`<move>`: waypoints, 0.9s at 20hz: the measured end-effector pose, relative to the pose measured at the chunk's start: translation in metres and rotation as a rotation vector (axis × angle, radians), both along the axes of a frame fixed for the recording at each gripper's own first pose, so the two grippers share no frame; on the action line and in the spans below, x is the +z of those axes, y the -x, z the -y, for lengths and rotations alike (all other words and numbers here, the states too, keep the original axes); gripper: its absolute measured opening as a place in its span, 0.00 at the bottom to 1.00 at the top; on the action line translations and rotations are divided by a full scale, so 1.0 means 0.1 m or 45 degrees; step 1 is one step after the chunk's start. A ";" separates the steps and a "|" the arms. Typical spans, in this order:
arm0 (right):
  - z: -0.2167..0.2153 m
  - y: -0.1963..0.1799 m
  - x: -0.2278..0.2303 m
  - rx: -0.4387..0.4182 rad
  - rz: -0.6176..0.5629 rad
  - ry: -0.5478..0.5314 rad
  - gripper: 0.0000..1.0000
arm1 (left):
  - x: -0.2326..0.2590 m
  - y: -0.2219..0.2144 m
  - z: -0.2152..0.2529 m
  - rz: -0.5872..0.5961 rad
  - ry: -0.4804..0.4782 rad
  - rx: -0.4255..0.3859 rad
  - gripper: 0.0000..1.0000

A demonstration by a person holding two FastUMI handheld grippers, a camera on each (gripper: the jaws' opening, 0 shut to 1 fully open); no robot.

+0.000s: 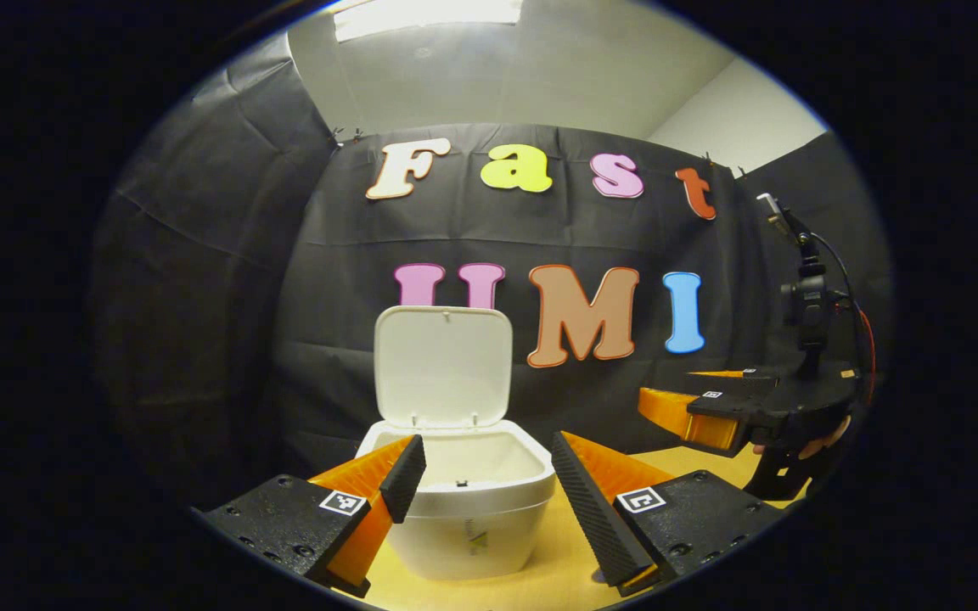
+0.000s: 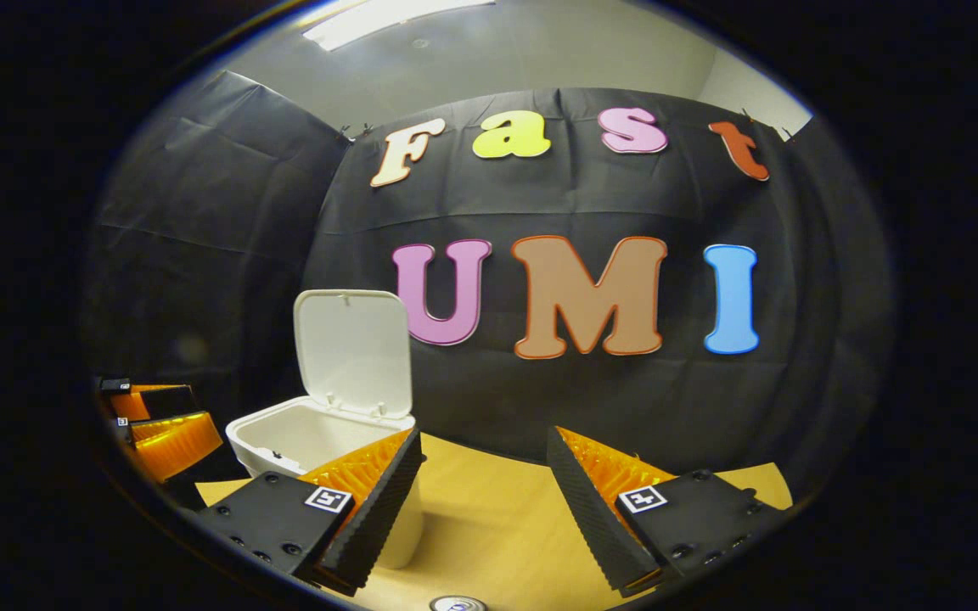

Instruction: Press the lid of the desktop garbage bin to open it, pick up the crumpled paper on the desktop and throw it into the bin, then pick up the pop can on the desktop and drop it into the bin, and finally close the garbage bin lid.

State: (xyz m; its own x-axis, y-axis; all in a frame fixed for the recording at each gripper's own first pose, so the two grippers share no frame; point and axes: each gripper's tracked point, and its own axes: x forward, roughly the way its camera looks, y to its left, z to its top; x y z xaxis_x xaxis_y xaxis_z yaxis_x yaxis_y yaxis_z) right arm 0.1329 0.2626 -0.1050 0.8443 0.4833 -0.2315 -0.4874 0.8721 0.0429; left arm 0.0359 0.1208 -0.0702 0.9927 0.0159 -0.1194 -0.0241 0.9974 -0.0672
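Note:
The white desktop bin (image 1: 472, 518) stands on the wooden table (image 1: 570, 564) straight ahead in the left gripper view, its lid (image 1: 442, 365) swung up and upright. My left gripper (image 1: 486, 445) is open, its fingers just in front of the bin's rim, holding nothing. In the right gripper view the bin (image 2: 285, 437) with its raised lid (image 2: 355, 352) stands to the left. My right gripper (image 2: 484, 437) is open and holds nothing. The top of the pop can (image 2: 458, 604) peeks in at the bottom edge, below and between its fingers.
The right gripper (image 1: 680, 403), held by a hand (image 1: 824, 441), hovers to the right of the bin in the left gripper view. The left gripper (image 2: 162, 424) sits at the far left of the right gripper view. Bare tabletop (image 2: 497, 509) stretches right of the bin.

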 end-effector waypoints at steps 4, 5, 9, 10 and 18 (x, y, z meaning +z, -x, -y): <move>0.64 -0.01 -0.05 -0.134 -0.012 0.027 0.98 | -0.07 -0.14 0.47 -0.017 0.039 -0.123 0.93; 0.80 -0.01 -0.06 -0.167 -0.017 0.032 0.98 | -0.11 -0.17 0.59 -0.028 0.050 -0.153 0.93; 1.39 0.02 -0.13 -0.297 -0.042 0.050 0.98 | -0.35 -0.27 1.02 -0.110 0.109 -0.259 0.91; 1.52 0.03 -0.15 -0.327 -0.050 0.054 0.98 | -0.43 -0.29 1.11 -0.137 0.125 -0.280 0.91; 2.33 0.18 -0.26 -0.514 -0.109 0.100 0.98 | -1.13 -0.30 1.60 -0.339 0.141 -0.374 0.92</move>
State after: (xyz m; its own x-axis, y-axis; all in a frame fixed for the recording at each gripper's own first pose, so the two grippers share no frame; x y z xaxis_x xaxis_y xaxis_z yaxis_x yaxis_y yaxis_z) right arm 0.1152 0.0296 -0.1309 0.9385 0.0954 -0.3319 -0.1031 0.9947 -0.0055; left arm 0.0661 -0.0396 -0.1832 0.8872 -0.2910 -0.3581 0.2296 0.9516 -0.2044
